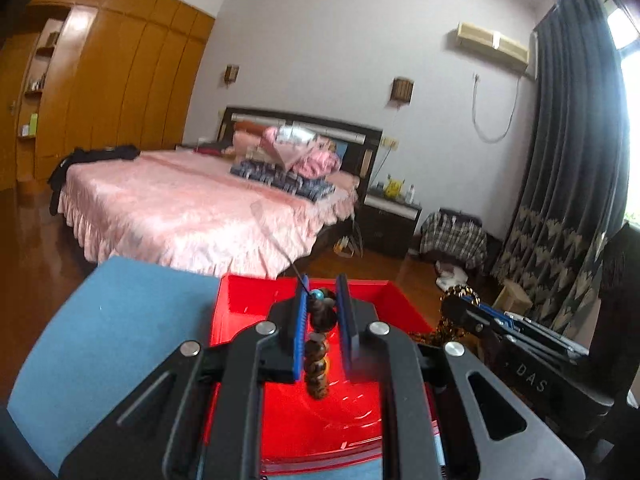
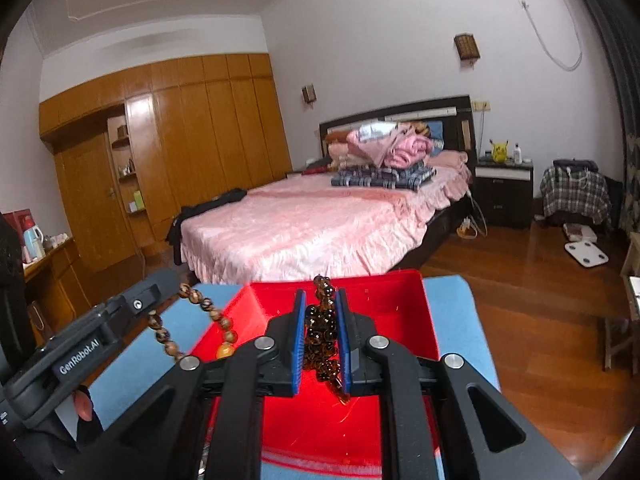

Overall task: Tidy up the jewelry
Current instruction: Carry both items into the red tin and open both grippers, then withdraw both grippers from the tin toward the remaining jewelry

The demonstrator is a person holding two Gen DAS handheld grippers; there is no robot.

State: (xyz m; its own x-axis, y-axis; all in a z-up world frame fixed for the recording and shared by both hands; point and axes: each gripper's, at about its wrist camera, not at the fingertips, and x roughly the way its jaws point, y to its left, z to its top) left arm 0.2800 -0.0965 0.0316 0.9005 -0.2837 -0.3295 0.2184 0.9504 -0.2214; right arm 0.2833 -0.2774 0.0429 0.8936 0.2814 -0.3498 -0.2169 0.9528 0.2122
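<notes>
Left gripper (image 1: pixel 322 300) pinches a bracelet of round brown wooden beads (image 1: pixel 318 354) over the glossy red tray (image 1: pixel 244 300) on a blue mat (image 1: pixel 116 320), while only the right-wrist view shows the right gripper (image 2: pixel 321 312) clamping small amber beads (image 2: pixel 322 336).

Both cameras are riding low on the handheld grippers, looking forward along their fingers and tilting slightly down, very near a red tray (image 1: pixel 240 300) on the blue surface (image 1: pixel 100 320). The left view is facing across the room toward the bed (image 1: pixel 180 200) and curtain (image 1: pixel 572 140), catching the right gripper (image 1: pixel 460 304) at its right. The right view is sharing tray (image 2: pixel 384 300), bed (image 2: pixel 300 224) and wardrobe (image 2: pixel 208 128), with the left gripper (image 2: pixel 160 300) at its left.
</notes>
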